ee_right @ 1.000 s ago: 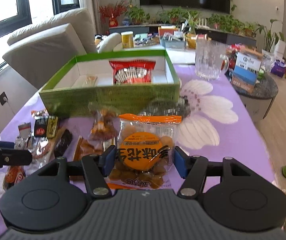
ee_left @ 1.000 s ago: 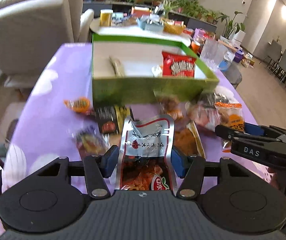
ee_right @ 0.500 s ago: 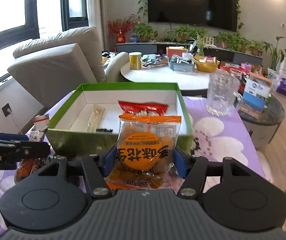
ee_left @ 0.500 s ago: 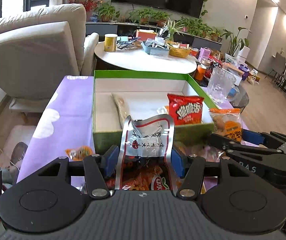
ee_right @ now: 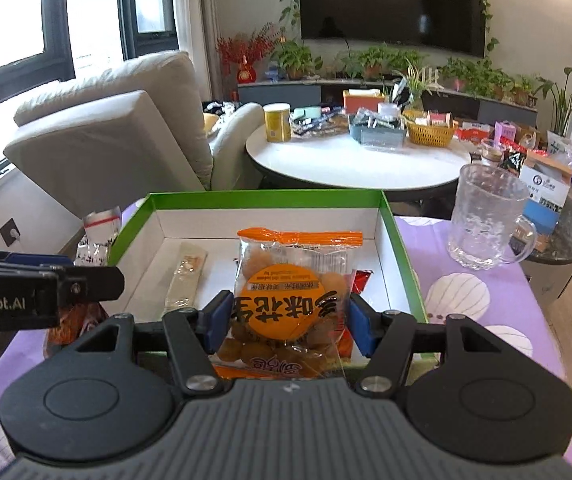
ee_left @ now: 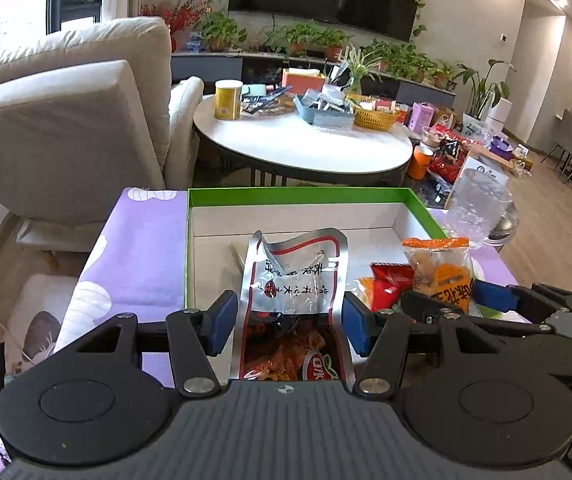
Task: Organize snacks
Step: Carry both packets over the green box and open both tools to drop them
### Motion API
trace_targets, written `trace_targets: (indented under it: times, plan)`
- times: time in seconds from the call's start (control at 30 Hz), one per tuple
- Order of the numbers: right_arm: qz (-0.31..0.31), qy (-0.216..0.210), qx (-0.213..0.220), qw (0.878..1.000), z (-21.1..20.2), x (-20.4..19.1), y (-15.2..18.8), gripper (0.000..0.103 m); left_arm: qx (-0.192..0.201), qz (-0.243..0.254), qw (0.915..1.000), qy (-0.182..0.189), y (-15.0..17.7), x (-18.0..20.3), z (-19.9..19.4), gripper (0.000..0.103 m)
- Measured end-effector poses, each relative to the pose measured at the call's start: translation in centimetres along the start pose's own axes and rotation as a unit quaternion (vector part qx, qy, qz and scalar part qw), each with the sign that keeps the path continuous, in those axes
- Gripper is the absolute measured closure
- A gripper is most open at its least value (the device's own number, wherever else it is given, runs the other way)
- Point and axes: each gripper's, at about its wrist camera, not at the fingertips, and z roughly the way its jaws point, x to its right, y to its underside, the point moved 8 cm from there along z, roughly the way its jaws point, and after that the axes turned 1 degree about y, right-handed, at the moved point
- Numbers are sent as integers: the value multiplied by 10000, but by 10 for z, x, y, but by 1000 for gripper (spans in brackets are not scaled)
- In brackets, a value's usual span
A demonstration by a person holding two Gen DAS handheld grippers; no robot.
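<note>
1. Left-wrist view: the left gripper (ee_left: pixel 289 318) was seen pinching a silver foil snack pouch (ee_left: pixel 293 280) between its blue pads, the pouch held upright over the near wall of the green box (ee_left: pixel 297 196).
2. At the left of that view, a purple flowered tablecloth (ee_left: pixel 142 256) was shown beside the box, with no packets visible on that stretch.
3. Inside the box, a slim pale packet (ee_right: pixel 186 276) was seen lying flat on the white floor, toward the left side.
4. A red snack bag (ee_left: pixel 389 284) was also seen in the box, partly hidden behind the held packets.
5. Right-wrist view: the right gripper (ee_right: pixel 287 318) was shown clamped on a clear bag of round snacks with an orange label (ee_right: pixel 291 300), the bag raised above the box's near edge.
6. The two grippers were pictured side by side, each with its packet hanging over the box but neither yet let go.
7. At the far right, a glass mug (ee_right: pixel 485 220) was shown standing on the cloth, apart from the box.
8. The job was judged partly done: two packets were already boxed, and two more were at the point of being dropped in.
9. Whether further snacks were left on the table below the grippers could not be told from these views.
</note>
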Motion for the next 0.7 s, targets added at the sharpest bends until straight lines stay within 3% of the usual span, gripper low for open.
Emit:
trace_targets:
  times: [0.23,0.7]
  plan:
    - [73,-4,-236,9997,38,-4,-3,35,-103,-40,9999,-20,-13,-7,32,50]
    - [136,237,-178,9995,74,7,-29,35,-240,44,9994,-256,-31,-11,84,50]
